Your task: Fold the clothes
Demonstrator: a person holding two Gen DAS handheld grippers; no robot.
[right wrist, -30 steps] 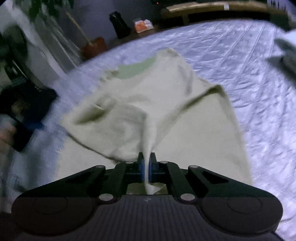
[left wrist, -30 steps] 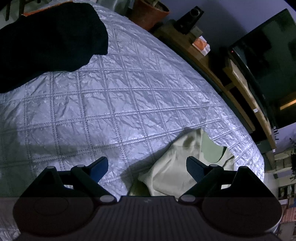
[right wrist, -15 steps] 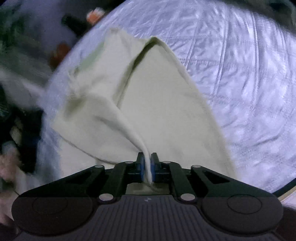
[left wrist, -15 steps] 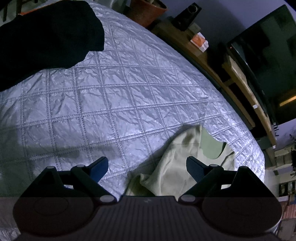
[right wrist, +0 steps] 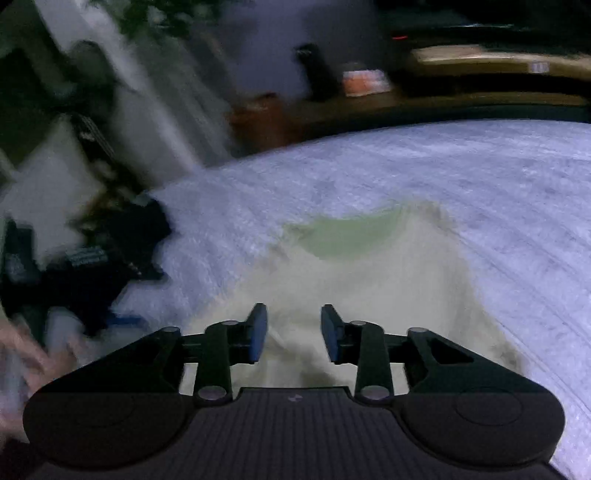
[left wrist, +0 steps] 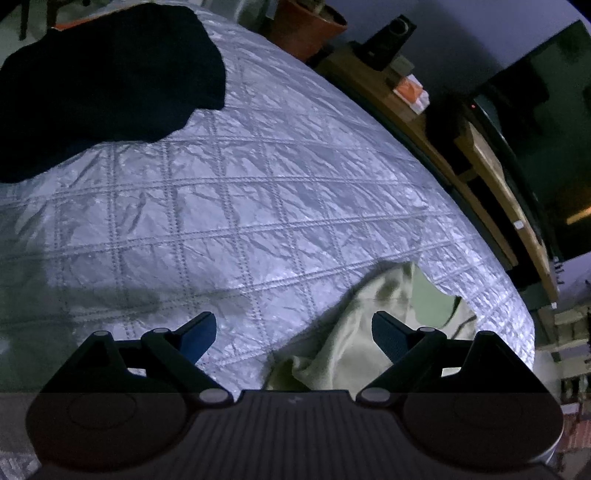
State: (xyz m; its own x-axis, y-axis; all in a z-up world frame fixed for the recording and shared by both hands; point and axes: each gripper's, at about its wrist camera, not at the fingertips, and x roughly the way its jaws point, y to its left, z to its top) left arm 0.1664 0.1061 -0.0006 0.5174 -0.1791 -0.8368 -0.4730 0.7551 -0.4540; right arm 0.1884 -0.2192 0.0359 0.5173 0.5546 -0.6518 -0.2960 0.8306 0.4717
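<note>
A pale yellow-green shirt (left wrist: 354,332) lies crumpled on the quilted silver bedspread (left wrist: 229,206), low and right in the left wrist view. My left gripper (left wrist: 293,332) hangs above it, open wide, nothing between its pads. In the blurred right wrist view the same shirt (right wrist: 369,280) spreads flat below my right gripper (right wrist: 293,332). Its jaws are opening and stand apart, with no cloth pinched between them. The shirt's greener neck area (right wrist: 343,236) lies at the far side.
A black garment (left wrist: 103,81) lies on the far left of the bed. A wooden shelf (left wrist: 436,122) with a small orange box (left wrist: 412,92), a clay pot (left wrist: 303,26) and a dark screen (left wrist: 535,122) run along the far edge. A person's hand (right wrist: 22,354) shows at left.
My right gripper let go of the shirt fold it was pinching and its jaws have spread; the view swung fast. The shirt settled lower on the bed. My left gripper stayed put, open.
</note>
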